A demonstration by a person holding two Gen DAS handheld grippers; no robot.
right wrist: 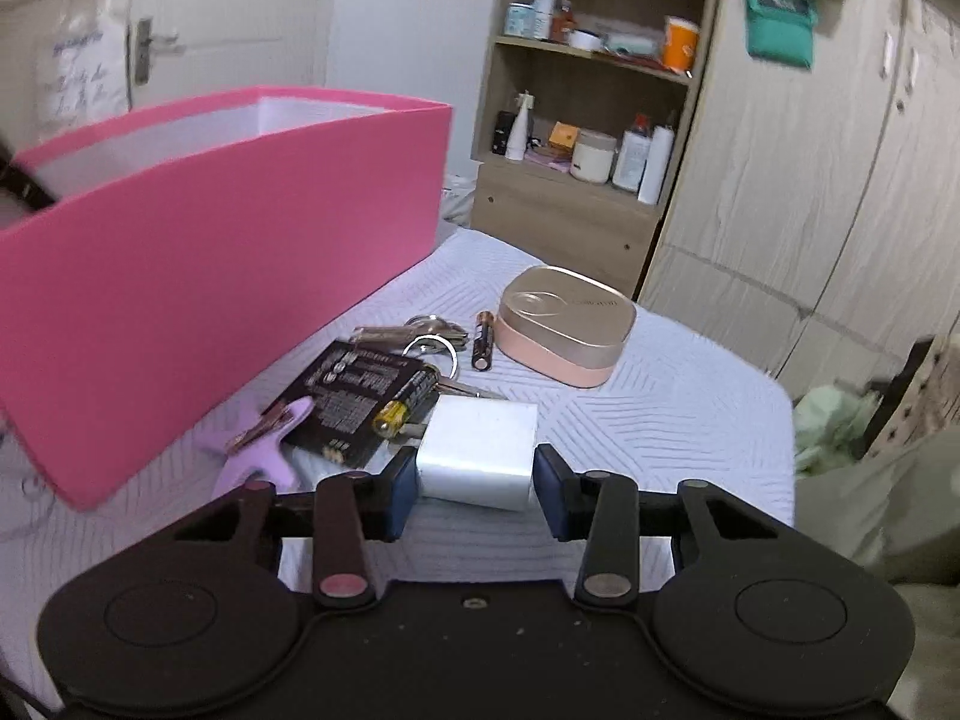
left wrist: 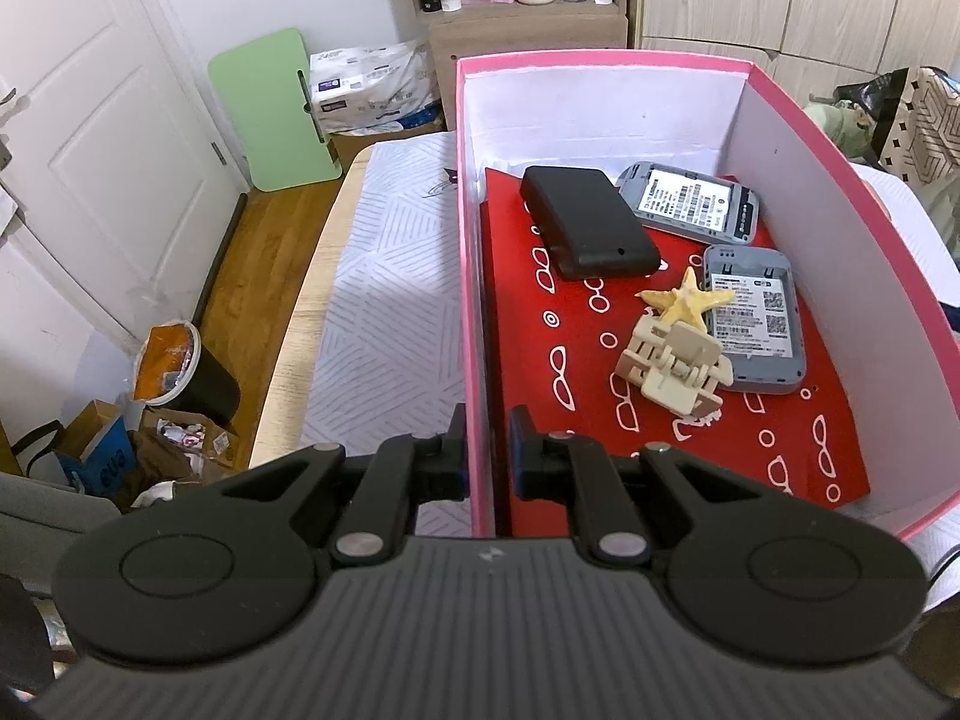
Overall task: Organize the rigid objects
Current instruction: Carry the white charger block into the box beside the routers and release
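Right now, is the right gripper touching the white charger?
Cannot tell. In the right wrist view the right gripper brackets the white charger; its left finger looks flush, but a thin gap seems to remain on the other side.

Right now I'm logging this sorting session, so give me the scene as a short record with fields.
container: pink box, open top, red patterned liner
in box: black case, two grey devices, starfish, beige clip
still on table: white charger, rose-gold tin, loose battery, keys, black battery pack, purple item
left gripper: straddles the box's near wall, holds it
right gripper: fingers either side of the charger; contact unclear
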